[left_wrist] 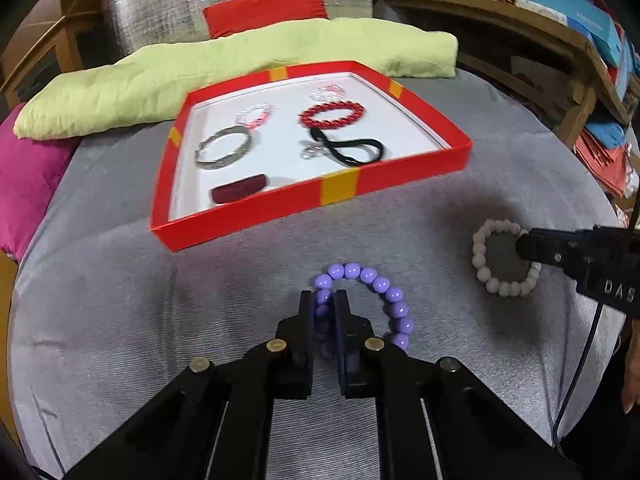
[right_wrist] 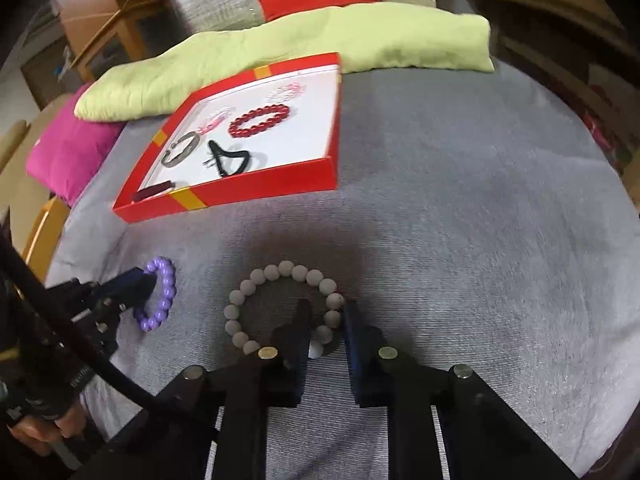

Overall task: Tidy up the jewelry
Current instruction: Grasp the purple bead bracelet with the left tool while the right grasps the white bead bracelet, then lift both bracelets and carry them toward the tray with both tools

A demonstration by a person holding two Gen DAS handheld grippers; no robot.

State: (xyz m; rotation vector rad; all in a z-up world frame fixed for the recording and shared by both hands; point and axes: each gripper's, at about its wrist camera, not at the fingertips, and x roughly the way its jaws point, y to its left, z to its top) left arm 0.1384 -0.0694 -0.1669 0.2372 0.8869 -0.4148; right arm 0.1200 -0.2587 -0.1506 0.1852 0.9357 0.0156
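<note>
Clearly a pickup step was in hand: two bead bracelets were still out on the grey cloth [left_wrist: 120, 320] while the red tray [left_wrist: 340, 192] ahead of both jaws already held several pcs.

L side: the left gripper [left_wrist: 324, 300] was clenched on the purple bracelet [left_wrist: 384, 292]. Its jaws were nearly closed, w/ the near-left stretch of beads pinched between them and the rest of the loop curving out ahead and to the right of the tips. From the right wrist view the same pinch was seen from the side, tips sunk into the loop's edge.

R side: the right gripper [right_wrist: 324, 320] was set astride the right part of the pale grey bracelet [right_wrist: 280, 304], one finger inside the ring and the other just outside it. The gap was narrow and the beads were lodged in it, so a grip on the strand was judged, though actual pad contact was partly hidden by the inner finger.

Both bracelets were still lying on the cloth, not lifted as far as could be told.

Next move, as judged: both loops to be raised clear of the cloth w/o loosening, carried fwd over the tray's near wall, and released on bare white floor, away from the red bead bracelet [left_wrist: 332, 114], black band [left_wrist: 352, 148] and metal bangle [left_wrist: 222, 148]. Risk: round beads could roll out of a thin pinch.
</note>
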